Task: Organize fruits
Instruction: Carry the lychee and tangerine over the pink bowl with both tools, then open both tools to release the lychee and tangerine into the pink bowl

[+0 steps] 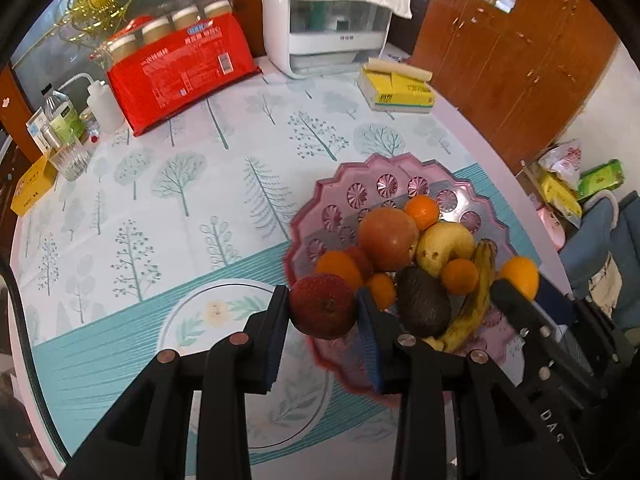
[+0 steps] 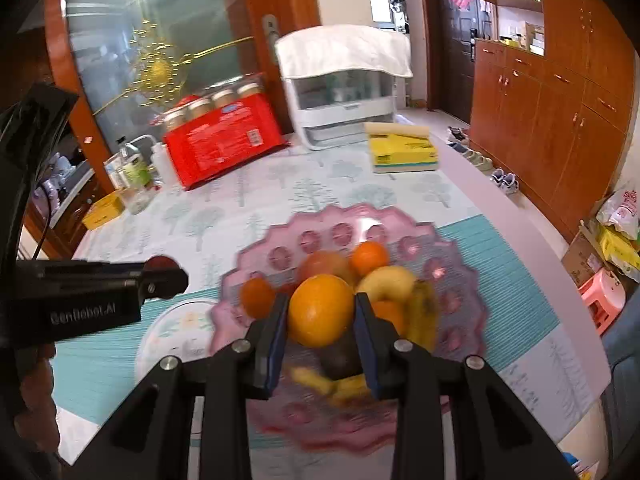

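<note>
Hovering beside the pink fruit bowl [image 1: 352, 184], the left tool [image 1: 323, 312] clamps a red apple [image 1: 323, 306], nearer the white plate [image 1: 192, 312] than the right tool [image 2: 321, 314] clamping an orange [image 2: 320, 310].

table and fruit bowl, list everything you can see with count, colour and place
scalloped plastic fruit bowl: 1, pink, table's near right
red apple: 1, held in left gripper
large orange: 1, held in right gripper
fruit in bowl: small oranges, a reddish apple, yellow pear, dark avocado, spotted banana
round plate: 1, white with leaf print, left of bowl
red package: 1, far left
white appliance: 1, cloth-covered, far centre
yellow box: 1, far right
bottles and drinking glass: clear, far left edge
left gripper: black, shut on apple
right gripper: black, shut on orange
</note>
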The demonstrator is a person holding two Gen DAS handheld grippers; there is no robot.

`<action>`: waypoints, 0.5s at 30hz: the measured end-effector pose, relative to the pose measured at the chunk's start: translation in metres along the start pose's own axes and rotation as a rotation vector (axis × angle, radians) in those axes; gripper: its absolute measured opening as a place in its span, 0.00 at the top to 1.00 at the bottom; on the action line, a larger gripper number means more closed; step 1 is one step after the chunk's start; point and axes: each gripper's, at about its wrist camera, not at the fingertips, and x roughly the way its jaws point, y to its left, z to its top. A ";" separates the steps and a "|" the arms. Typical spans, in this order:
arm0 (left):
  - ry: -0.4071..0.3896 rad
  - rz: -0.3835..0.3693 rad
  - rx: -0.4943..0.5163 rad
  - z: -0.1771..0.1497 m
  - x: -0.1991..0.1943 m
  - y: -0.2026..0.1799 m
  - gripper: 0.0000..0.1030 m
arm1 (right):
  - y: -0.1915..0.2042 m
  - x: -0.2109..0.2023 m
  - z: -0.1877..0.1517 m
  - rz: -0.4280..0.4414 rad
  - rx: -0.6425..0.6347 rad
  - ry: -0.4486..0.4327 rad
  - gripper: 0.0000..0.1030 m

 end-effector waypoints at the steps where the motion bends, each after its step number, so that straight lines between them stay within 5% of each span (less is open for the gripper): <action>1: 0.008 0.006 -0.004 0.002 0.006 -0.004 0.69 | -0.008 0.006 0.003 -0.013 -0.001 0.008 0.68; 15: 0.105 0.073 -0.039 0.011 0.073 -0.033 0.69 | -0.038 0.065 0.013 -0.072 -0.077 0.106 0.68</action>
